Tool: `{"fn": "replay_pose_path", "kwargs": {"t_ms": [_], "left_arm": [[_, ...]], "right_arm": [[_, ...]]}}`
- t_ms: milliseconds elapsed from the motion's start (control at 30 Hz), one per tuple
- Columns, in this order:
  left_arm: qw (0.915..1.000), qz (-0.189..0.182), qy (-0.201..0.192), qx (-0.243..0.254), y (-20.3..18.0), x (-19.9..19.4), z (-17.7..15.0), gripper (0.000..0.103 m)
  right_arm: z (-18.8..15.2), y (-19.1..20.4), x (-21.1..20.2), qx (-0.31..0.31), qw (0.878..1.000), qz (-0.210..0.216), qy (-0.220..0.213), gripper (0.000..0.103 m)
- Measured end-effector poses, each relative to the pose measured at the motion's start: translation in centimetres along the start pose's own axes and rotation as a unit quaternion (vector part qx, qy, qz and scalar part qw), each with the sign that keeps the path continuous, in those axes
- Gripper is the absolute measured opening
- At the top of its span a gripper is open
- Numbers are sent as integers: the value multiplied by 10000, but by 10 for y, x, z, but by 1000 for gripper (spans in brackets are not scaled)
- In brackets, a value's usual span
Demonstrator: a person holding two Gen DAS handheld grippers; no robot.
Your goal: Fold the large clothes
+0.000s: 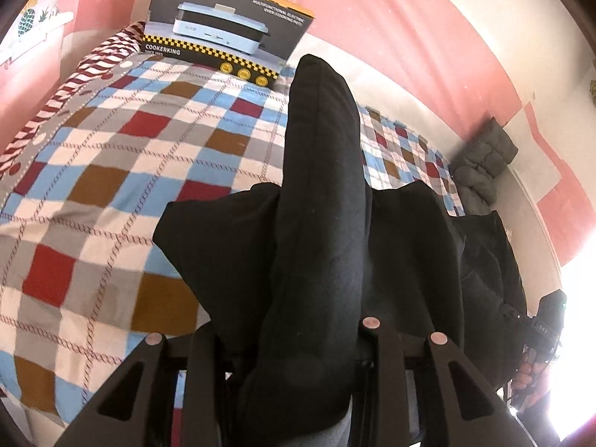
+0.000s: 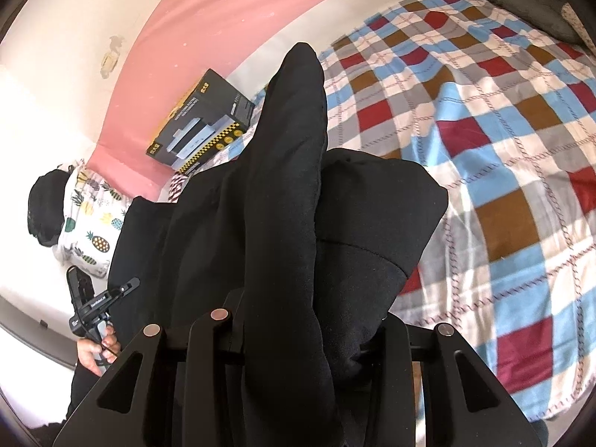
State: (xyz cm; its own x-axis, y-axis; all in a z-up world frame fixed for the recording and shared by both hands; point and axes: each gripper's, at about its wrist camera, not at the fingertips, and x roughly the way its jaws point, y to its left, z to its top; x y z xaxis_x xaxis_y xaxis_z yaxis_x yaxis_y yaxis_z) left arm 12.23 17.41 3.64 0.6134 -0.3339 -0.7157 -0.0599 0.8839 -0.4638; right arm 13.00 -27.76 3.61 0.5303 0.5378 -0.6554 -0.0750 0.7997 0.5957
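Between the fingers of the left gripper [image 1: 313, 335] a thick ridge of the black garment [image 1: 324, 193] is clamped, the cloth rising forward from the pinch and spilling to both sides. The same holds for the right gripper [image 2: 294, 320], whose fingers are closed on another bunched edge of the garment [image 2: 283, 201]. In each wrist view the other gripper is seen off to the side, held in a hand [image 2: 95, 350], so the cloth is judged to be stretched between two pinches and lifted.

Beyond the fingers and below the hanging cloth lies the bed with its checked sheet [image 1: 111, 171]; a cooker box [image 1: 223, 29] stands at its far edge, a grey quilted jacket [image 1: 480, 160] is bunched by the wall, and a pineapple-print pillow [image 2: 89, 219] lies off to the left of the right fingers.

For a clean fold, both pinches are best kept level and equally tensioned, so the held edge stays straight. The garment should be lowered onto the open sheet ahead of the fingers, well short of the box, and the grip released only once the cloth lies flat.
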Motion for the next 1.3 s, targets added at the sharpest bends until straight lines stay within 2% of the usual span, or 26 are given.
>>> {"fn": "replay_pose_path", "kwargs": {"t_ms": [433, 833, 1167, 1300], "left_arm": [[9996, 189, -208, -78, 39, 18, 83, 33], [9989, 391, -187, -161, 88, 62, 147, 33], [9986, 423, -285, -130, 129, 110, 162, 34], [9975, 540, -78, -445, 161, 138, 151, 40]], "right_arm": [[55, 37, 73, -53, 9998, 168, 72, 36], [98, 53, 154, -44, 9994, 209, 258, 36], [114, 29, 214, 63, 9990, 230, 371, 37], [111, 4, 234, 286, 9976, 116, 619, 46]]}}
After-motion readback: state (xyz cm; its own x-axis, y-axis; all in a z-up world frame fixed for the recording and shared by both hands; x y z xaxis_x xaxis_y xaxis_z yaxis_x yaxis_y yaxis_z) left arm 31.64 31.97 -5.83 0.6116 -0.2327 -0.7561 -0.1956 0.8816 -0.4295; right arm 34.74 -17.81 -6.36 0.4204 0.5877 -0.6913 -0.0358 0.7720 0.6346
